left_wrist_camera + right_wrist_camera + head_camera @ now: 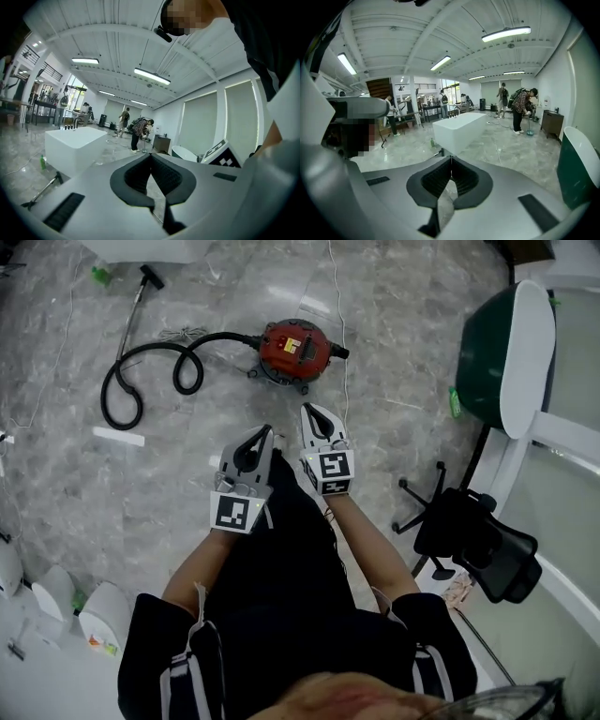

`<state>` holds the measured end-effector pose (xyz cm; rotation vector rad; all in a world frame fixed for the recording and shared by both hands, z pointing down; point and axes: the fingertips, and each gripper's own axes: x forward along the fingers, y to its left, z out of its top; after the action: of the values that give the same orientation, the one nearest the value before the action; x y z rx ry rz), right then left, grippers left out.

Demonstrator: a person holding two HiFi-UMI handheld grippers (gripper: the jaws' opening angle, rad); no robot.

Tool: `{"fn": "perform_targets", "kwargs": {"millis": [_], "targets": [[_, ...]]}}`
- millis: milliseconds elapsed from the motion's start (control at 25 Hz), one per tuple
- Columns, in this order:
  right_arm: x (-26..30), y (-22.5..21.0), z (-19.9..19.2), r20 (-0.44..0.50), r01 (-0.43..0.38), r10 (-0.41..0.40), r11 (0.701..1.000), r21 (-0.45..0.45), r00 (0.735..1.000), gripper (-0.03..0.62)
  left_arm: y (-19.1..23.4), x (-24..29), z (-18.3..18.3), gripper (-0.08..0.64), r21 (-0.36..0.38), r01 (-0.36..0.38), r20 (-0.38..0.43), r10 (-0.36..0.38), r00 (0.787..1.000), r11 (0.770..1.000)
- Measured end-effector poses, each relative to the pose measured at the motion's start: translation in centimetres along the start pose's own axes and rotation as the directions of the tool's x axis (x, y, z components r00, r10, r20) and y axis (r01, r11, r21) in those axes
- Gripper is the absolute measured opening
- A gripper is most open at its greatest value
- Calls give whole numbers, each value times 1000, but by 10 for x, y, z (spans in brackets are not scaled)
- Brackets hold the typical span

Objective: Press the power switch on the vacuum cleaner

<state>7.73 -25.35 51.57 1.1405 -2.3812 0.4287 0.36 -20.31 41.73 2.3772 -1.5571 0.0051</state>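
From the head view I see a black hose point(141, 381) at far left, looping across the grey marble floor point(56, 484) from a metal wand point(132, 315) to the vacuum point(293, 351). The vacuum is red and round and sits on the floor ahead of both tongs, apart from them, with bare floor between. A thin white cable point(344, 343) runs past its right side.

My left tongs point(265, 431) hang over the floor, level with my knees, pointing forward. In the left gripper view their jaws meet at the tips, closed with nothing between them point(150, 154). Beyond them stands a white block point(75, 146), and further back people stand in the hall.

Just beside them, my right tongs point(310, 410) reach a little further forward, tips aimed toward the vacuum. The right gripper view shows these jaws closed tip to tip as well, empty point(451, 158), with only floor showing through the gap below the tips. The same white block point(459, 127) lies ahead.

At right stand a green chair point(492, 357) and, nearer me, a black chair point(478, 540).
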Motion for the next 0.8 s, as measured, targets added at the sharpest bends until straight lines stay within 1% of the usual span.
{"fn": "perform_targets", "kwargs": {"millis": [80, 240, 440, 600, 720, 800], "targets": [[21, -12, -5, -25, -9, 8, 999, -32, 1000, 17, 1, 9, -7, 18, -7, -4, -4, 4, 1000, 1000], [67, -25, -24, -74, -49, 42, 995, -92, 996, 17, 11, 19, -24, 18, -60, -34, -5, 34, 999, 998], [120, -48, -56, -140, -97, 80, 988, -123, 987, 17, 27, 31, -59, 18, -93, -76, -69, 70, 995, 993], [163, -63, -83, -196, -112, 81, 982, -154, 977, 17, 42, 43, -73, 18, -80, -94, -57, 90, 994, 992], [190, -68, -103, -233, -154, 107, 969, -193, 967, 17, 43, 53, -80, 18, -52, -91, -62, 88, 994, 994], [207, -69, -118, -256, -187, 129, 958, -219, 958, 17, 45, 62, -87, 18, -68, -98, -70, 93, 993, 993]]}}
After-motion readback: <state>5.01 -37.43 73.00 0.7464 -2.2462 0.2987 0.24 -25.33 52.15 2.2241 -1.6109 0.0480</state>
